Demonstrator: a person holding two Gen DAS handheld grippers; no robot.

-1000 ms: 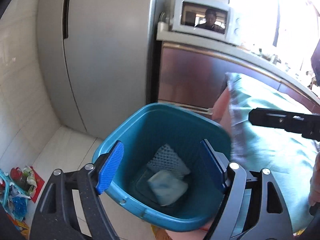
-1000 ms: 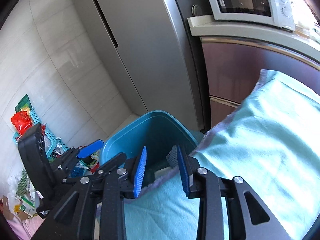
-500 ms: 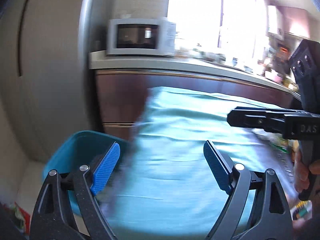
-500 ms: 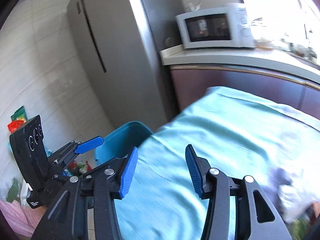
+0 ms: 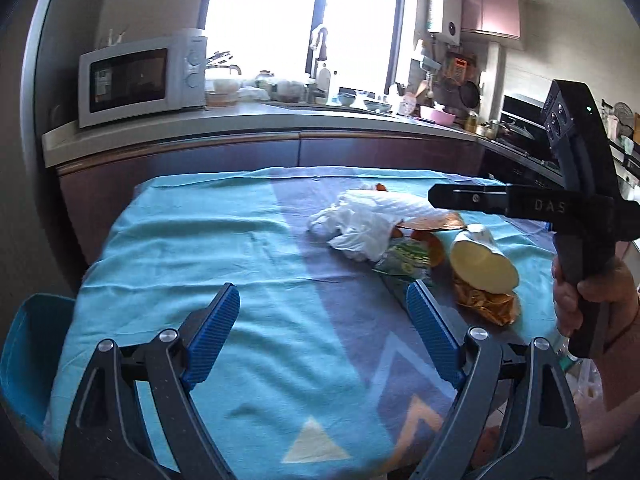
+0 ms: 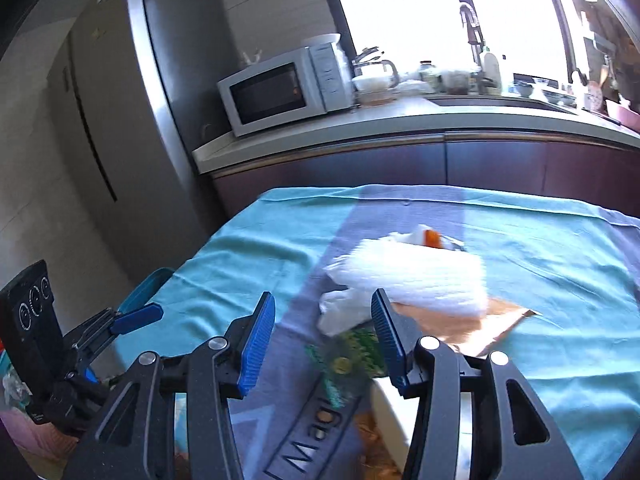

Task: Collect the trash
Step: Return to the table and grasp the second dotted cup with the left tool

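Left wrist view: blue bin at lower left beside desk, inside hidden. Trash pile on cloth at right: white bag, green wrapper, cup, orange packet. Left tool pads wide apart, nothing between, just been opening. Hand grips right tool's handle.

Right wrist view: right tool angled down over trash pile; pads apart, pressing nothing.

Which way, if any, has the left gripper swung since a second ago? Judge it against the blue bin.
Yes. The left gripper has swung right, away from the blue bin, which slid to the left edge of its view, and now faces the table's trash pile.
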